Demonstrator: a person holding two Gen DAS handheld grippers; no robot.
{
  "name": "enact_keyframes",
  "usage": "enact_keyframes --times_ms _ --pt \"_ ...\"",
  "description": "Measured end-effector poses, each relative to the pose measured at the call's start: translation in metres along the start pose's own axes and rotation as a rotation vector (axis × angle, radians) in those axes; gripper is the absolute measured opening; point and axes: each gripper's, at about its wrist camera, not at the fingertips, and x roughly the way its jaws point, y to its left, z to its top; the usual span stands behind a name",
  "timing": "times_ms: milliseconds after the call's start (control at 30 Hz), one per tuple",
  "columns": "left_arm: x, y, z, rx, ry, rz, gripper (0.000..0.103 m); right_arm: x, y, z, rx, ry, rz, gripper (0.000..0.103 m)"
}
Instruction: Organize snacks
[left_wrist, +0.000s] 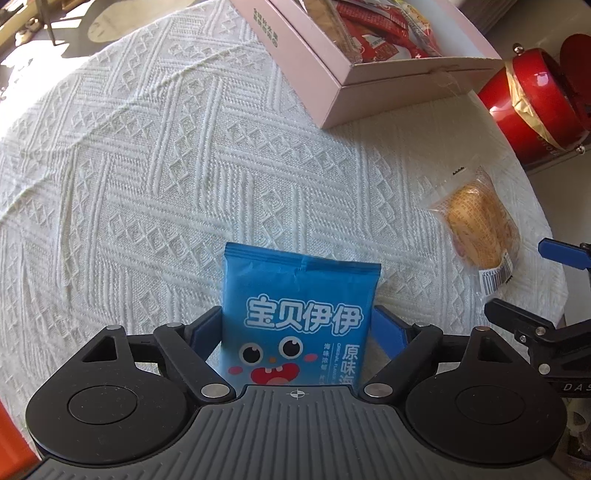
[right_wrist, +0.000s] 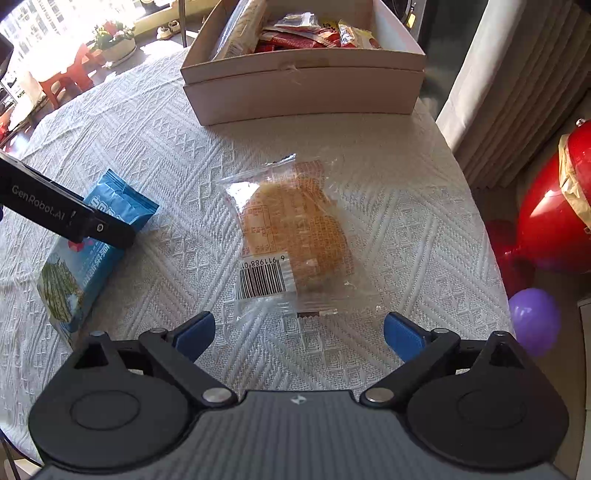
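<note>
A blue snack packet (left_wrist: 299, 314) with a cartoon face lies on the white knitted tablecloth between the fingers of my left gripper (left_wrist: 297, 328). The blue pads stand at its two side edges and the packet shows no squeeze. In the right wrist view one left finger (right_wrist: 92, 225) crosses the same packet (right_wrist: 85, 266). A clear-wrapped bread (right_wrist: 295, 229), barcode facing me, lies just ahead of my right gripper (right_wrist: 299, 332), which is wide open above the cloth with nothing between its fingers. The bread (left_wrist: 476, 225) also shows at the right of the left wrist view.
A pale pink box (right_wrist: 303, 92) with several red and clear snack packs stands at the far side of the table. The round table's edge (right_wrist: 480, 229) runs close on the right. Beyond it are a red container (right_wrist: 554, 221), a purple balloon (right_wrist: 533, 321) and a curtain (right_wrist: 517, 92).
</note>
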Motion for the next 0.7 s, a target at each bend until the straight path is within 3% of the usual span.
enact_keyframes --times_ms 133,367,400,433,500,700 --pt "-0.009 -0.003 -0.02 -0.009 -0.011 -0.011 0.089 -0.006 0.003 0.024 -0.004 -0.037 0.008 0.098" --pt "-0.022 -0.002 -0.039 -0.024 -0.03 -0.025 0.088 0.033 0.009 0.056 0.041 0.039 0.006 0.094" --pt "-0.028 -0.001 -0.041 -0.027 -0.039 -0.026 0.059 0.033 0.01 0.058 0.037 0.043 0.013 0.084" --pt "-0.03 -0.001 -0.042 -0.033 -0.043 -0.021 0.004 0.032 0.012 0.06 0.026 0.047 0.013 0.069" --pt "-0.035 0.004 -0.041 -0.064 -0.052 -0.048 0.011 0.023 0.013 0.06 0.017 0.042 0.028 0.063" --pt "-0.041 0.0 -0.037 -0.073 -0.062 -0.072 0.014 -0.008 0.01 0.048 0.023 0.015 0.066 0.062"
